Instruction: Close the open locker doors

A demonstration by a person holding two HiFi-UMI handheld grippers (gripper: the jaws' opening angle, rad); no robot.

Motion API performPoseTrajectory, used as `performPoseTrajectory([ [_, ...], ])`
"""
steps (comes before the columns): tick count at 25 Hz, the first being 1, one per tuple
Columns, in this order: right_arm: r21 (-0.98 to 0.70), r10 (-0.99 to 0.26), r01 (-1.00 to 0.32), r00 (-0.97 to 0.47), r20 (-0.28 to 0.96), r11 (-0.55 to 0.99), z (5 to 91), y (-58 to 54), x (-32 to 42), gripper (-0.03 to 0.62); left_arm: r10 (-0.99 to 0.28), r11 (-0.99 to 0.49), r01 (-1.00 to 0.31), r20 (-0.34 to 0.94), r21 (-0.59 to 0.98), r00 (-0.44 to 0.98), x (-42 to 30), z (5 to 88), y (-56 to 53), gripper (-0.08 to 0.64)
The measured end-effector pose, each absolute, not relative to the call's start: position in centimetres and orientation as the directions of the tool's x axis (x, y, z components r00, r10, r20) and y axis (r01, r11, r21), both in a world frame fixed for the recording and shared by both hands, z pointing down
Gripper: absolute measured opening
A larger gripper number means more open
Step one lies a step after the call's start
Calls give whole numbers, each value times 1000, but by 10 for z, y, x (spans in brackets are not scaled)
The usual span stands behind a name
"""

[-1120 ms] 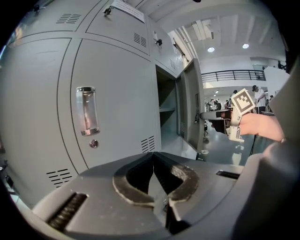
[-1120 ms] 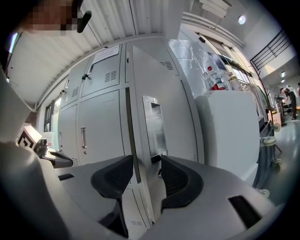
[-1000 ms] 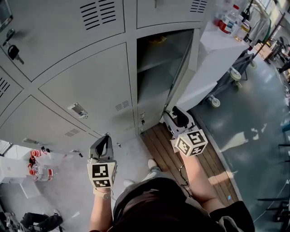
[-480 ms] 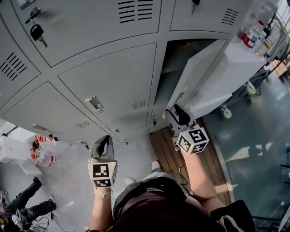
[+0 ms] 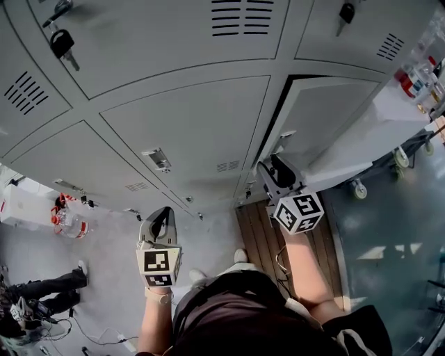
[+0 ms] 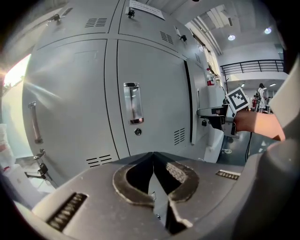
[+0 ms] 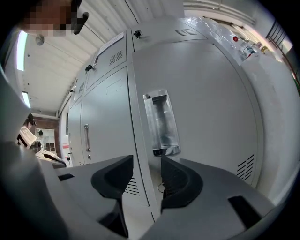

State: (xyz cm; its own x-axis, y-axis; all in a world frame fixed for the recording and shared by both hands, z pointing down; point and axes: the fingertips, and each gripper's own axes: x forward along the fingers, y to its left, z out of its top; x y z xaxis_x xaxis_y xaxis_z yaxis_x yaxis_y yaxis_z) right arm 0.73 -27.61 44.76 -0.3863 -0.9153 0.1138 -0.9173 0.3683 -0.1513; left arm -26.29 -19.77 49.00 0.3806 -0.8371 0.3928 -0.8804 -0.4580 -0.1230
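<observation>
The grey locker door (image 5: 334, 118) at the right stands almost closed, with only a thin dark gap (image 5: 278, 115) left along its free edge. My right gripper (image 5: 270, 167) is open and sits at the door's lower free edge. In the right gripper view the jaws (image 7: 146, 164) stand apart, with the door's edge running between them and its shiny handle (image 7: 161, 123) just ahead; I cannot tell whether they touch. Lower down and to the left, my left gripper (image 5: 160, 214) is shut and empty, in front of the closed doors (image 6: 145, 89).
Keys hang from locks on the upper doors (image 5: 61, 43) (image 5: 345, 12). A white wheeled cart (image 5: 389, 132) with bottles stands right of the lockers. A wooden platform (image 5: 261, 233) lies below the door. Bottles (image 5: 69, 224) and a person's legs (image 5: 42, 292) are at the left.
The locker door has swung from wide open to almost closed, and my right gripper has moved in with it. The left gripper has stayed shut near the closed doors.
</observation>
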Motion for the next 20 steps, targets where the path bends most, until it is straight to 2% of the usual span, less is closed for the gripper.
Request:
performPoseTrajectory([
  [9, -153, -892, -894, -439, 112, 421, 447, -303, 4, 210, -862, -393, -912, 394, -118, 320, -263, 492, -207, 20],
  [12, -154, -890, -892, -443, 107, 425, 448, -305, 6, 187, -866, -378, -918, 396, -118, 305, -262, 493, -206, 20],
  [20, -157, -881, -883, -460, 108, 442, 448, -304, 6, 179, -871, -363, -925, 393, -110, 295, -258, 493, -200, 20],
])
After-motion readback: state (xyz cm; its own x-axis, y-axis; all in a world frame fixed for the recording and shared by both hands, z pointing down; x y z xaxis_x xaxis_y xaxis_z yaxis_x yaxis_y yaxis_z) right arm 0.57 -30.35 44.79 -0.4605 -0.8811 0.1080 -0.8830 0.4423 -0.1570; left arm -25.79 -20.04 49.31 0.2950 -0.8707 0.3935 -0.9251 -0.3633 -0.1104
